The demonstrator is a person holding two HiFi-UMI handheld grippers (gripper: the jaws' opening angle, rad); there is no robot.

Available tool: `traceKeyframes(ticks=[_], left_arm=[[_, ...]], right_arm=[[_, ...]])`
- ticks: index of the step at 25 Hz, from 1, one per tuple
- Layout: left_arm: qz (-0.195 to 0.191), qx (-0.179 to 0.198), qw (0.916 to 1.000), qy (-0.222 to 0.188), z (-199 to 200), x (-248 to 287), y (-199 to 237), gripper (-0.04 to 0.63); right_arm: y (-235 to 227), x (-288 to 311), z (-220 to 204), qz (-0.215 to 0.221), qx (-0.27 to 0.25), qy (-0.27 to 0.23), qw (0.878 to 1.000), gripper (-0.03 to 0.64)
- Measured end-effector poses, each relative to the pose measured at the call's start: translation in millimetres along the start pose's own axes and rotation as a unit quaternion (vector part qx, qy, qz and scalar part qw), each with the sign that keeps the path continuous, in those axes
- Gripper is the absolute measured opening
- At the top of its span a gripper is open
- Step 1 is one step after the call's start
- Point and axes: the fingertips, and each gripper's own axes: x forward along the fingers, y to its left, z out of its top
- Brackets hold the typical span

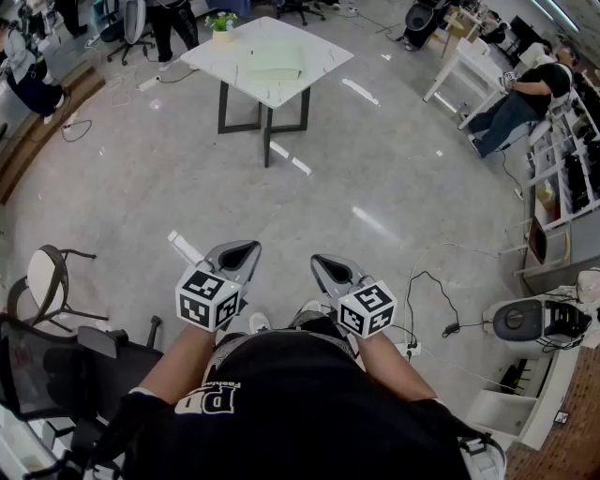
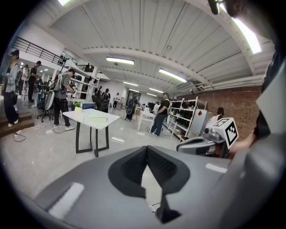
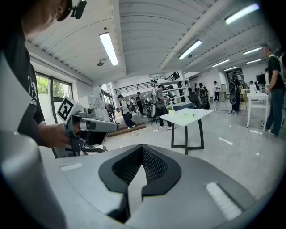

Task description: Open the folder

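Observation:
A pale green folder (image 1: 274, 64) lies shut on a white square table (image 1: 323, 58) with black legs, far ahead across the floor. Both grippers are held close to the person's body, well short of the table. The left gripper (image 1: 240, 251) and the right gripper (image 1: 324, 264) point forward, jaws together, nothing between them. The left gripper view shows its own jaws (image 2: 146, 149) closed, with the folder (image 2: 97, 118) on the table (image 2: 85, 115) in the distance and the right gripper (image 2: 201, 142) alongside. From the right gripper (image 3: 142, 148), the folder (image 3: 188, 116) is seen far off, the left gripper (image 3: 96, 125) beside it.
A small potted plant (image 1: 222, 22) stands on the table's far corner. Chairs (image 1: 45, 283) are at my left, a cable (image 1: 433, 292) and a grey machine (image 1: 523, 321) lie at right. Shelving (image 1: 562, 192), a white desk (image 1: 469, 58) and a seated person (image 1: 525, 94) line the right side.

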Motion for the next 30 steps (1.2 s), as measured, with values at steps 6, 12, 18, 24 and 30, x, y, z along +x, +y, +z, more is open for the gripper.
traceKeyframes(ticks=[6, 12, 18, 24, 30], left_arm=[[0.000, -0.001, 1.0000, -0.003, 2.6, 1.5, 0.4, 0.057], [-0.002, 0.001, 1.0000, -0.005, 0.8, -0.6, 8.2, 0.057], [-0.002, -0.005, 1.0000, 0.003, -1.9, -1.4, 16.2, 0.057], [0.001, -0.005, 0.9999, 0.010, -5.3, -3.9, 22.6, 0.057], [0.013, -0.013, 0.9998, 0.005, -5.5, -0.8, 33.9, 0.057]], right_arm=[[0.1, 0.1, 2.3, 0.003, -0.004, 0.003, 1.000, -0.003], [2.9, 8.5, 4.5, 0.002, -0.002, -0.003, 1.000, -0.003], [7.3, 17.5, -1.4, 0.005, 0.015, 0.008, 1.000, -0.002], [11.6, 24.1, 4.8, 0.015, 0.011, 0.008, 1.000, -0.002], [1.9, 32.9, 8.6, 0.013, 0.013, 0.009, 1.000, -0.002]])
